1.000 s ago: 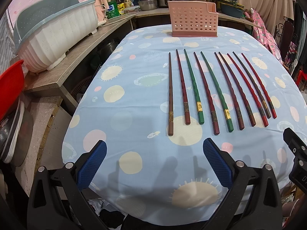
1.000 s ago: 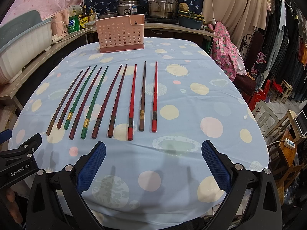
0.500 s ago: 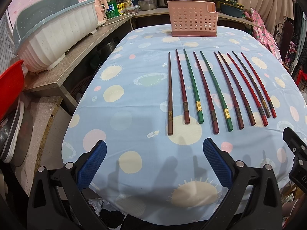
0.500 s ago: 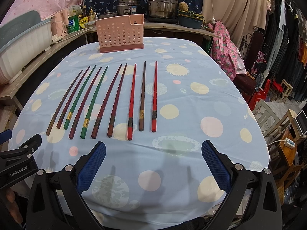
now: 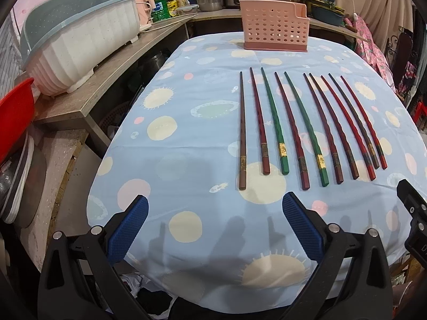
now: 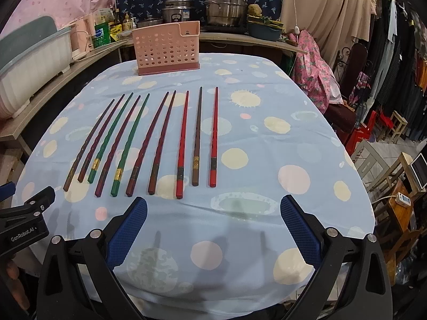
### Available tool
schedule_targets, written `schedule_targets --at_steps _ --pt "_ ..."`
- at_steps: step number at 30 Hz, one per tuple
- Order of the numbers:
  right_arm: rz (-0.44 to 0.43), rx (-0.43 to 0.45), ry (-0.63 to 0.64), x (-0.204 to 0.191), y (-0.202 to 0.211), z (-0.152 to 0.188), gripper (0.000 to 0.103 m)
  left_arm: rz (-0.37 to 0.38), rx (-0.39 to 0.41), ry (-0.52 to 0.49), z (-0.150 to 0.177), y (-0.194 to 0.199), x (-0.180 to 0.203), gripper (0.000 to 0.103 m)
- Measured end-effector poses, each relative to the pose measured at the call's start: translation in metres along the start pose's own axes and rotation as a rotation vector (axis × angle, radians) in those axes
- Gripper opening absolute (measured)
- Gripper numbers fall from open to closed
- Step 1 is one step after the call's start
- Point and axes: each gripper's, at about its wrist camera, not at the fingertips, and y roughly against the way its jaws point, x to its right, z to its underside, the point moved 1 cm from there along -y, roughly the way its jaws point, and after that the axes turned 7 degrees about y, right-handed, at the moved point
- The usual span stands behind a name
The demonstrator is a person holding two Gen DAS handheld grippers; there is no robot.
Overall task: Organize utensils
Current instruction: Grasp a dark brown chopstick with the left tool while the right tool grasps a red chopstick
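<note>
Several chopsticks (image 5: 293, 125) (image 6: 160, 138) in brown, dark red, green and bright red lie side by side on a table with a pale blue dotted cloth (image 5: 186, 138) (image 6: 267, 138). A pink perforated holder (image 5: 275, 30) (image 6: 168, 50) stands upright at the table's far end. My left gripper (image 5: 214, 224) hovers open over the near edge, left of the row, with nothing between its blue pads. Over the near edge too, my right gripper (image 6: 213, 224) is open and empty, close to the butt ends of the red chopsticks.
A white and grey dish rack (image 5: 80, 42) sits on a wooden counter (image 5: 88, 98) at the left, with a red basin (image 5: 13, 117) nearer. Pots (image 6: 224, 5) and bottles (image 6: 106, 32) line the back counter. Chairs, stools and hanging clothes (image 6: 400, 61) crowd the right side.
</note>
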Motion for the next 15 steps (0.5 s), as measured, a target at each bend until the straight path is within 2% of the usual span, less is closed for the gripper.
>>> schedule_targets --at_steps 10,15 --pt "0.015 -0.025 -0.047 0.022 -0.022 -0.004 0.096 -0.002 -0.051 0.073 -0.013 -0.033 -0.024 0.096" --pt "0.03 -0.022 -0.055 0.029 -0.036 -0.014 0.096 0.024 -0.091 0.106 -0.018 -0.053 -0.028 0.096"
